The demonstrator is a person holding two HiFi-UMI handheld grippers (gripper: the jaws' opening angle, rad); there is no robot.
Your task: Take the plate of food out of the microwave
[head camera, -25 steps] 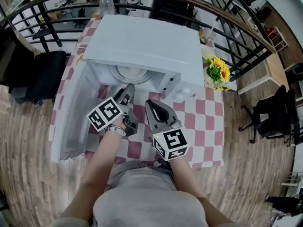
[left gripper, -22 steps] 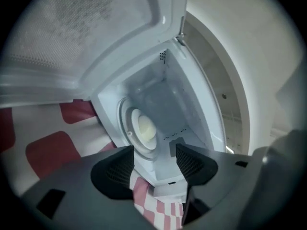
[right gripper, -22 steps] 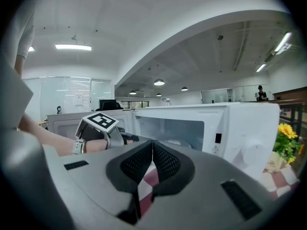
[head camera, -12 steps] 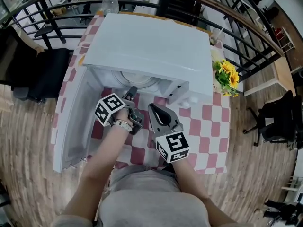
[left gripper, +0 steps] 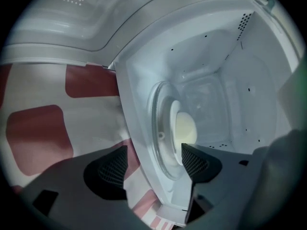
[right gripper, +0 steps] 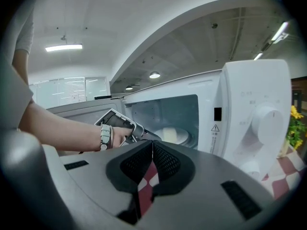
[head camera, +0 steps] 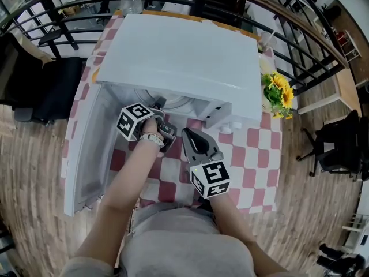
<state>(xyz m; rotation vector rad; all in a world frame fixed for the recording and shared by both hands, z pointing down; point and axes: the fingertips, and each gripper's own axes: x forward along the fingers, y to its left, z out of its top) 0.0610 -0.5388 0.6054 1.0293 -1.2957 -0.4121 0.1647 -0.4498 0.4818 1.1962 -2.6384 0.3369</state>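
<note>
A white microwave [head camera: 179, 56] stands on the checked table with its door [head camera: 86, 149] swung open to the left. Inside, a white plate of pale food [left gripper: 184, 128] rests on the glass turntable [left gripper: 160, 128]; the plate [right gripper: 172, 134] also shows in the right gripper view. My left gripper [head camera: 160, 105] is at the cavity's mouth. Its jaws have just been opening and now stand wide [left gripper: 154, 163], astride the cavity's front edge, and the pads [left gripper: 112, 164] touch nothing. My right gripper [head camera: 189, 134] hangs back over the table, shut and empty [right gripper: 152, 159].
The control panel with a round dial [right gripper: 266, 123] is on the microwave's right. Sunflowers [head camera: 275, 91] stand right of the microwave and a water bottle [head camera: 131, 2] behind it. A black chair [head camera: 49, 91] sits at the left, and a dark railing [head camera: 300, 27] curves round the back.
My left gripper has moved forward and down to the microwave's opening, rolled, and its jaws have spread wider. The right gripper has sunk a little and stays shut.
</note>
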